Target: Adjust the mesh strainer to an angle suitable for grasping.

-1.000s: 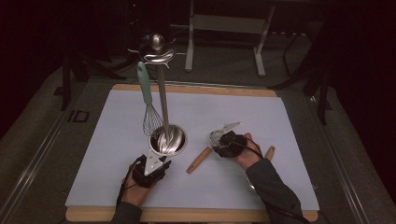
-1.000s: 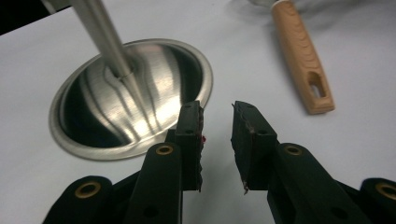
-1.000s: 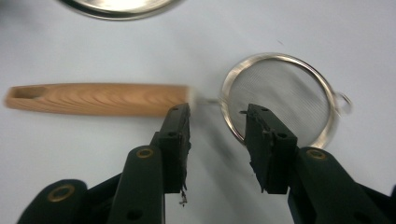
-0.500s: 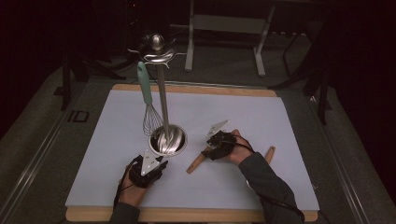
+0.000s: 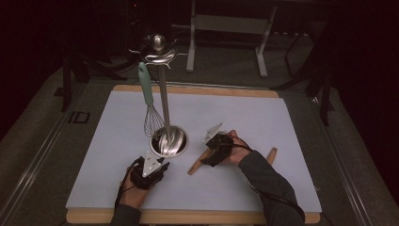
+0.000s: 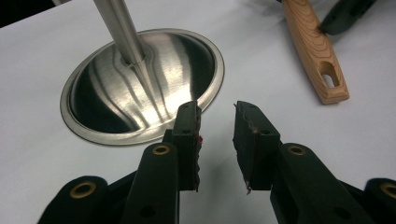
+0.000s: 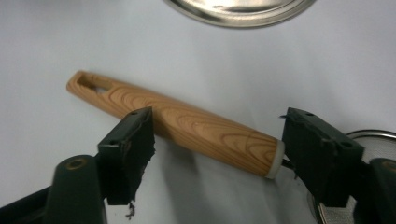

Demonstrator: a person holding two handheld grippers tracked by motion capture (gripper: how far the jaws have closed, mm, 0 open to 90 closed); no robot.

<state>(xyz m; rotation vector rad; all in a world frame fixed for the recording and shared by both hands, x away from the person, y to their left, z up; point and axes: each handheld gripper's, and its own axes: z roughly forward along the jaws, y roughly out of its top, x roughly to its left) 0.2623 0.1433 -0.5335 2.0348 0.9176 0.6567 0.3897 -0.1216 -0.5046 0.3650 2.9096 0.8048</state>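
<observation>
The whisk [image 5: 151, 110] already hangs on the stand [image 5: 168, 141]. The wooden-handled utensil [image 7: 187, 122], probably a strainer, lies flat on the table [image 5: 282, 122] between the right gripper's [image 7: 217, 140] wide jaws, ungrasped. The left gripper [image 6: 217, 135] waits part-open, empty, beside the stand's base.

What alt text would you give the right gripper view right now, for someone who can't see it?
The right gripper, jaws open wide, straddles a wooden handle lying flat on the white table cover, without gripping it. The handle has a hanging slot at its far end; a fine metal mesh shows at its near end. The rim of a steel stand base curves along the top edge.
</observation>
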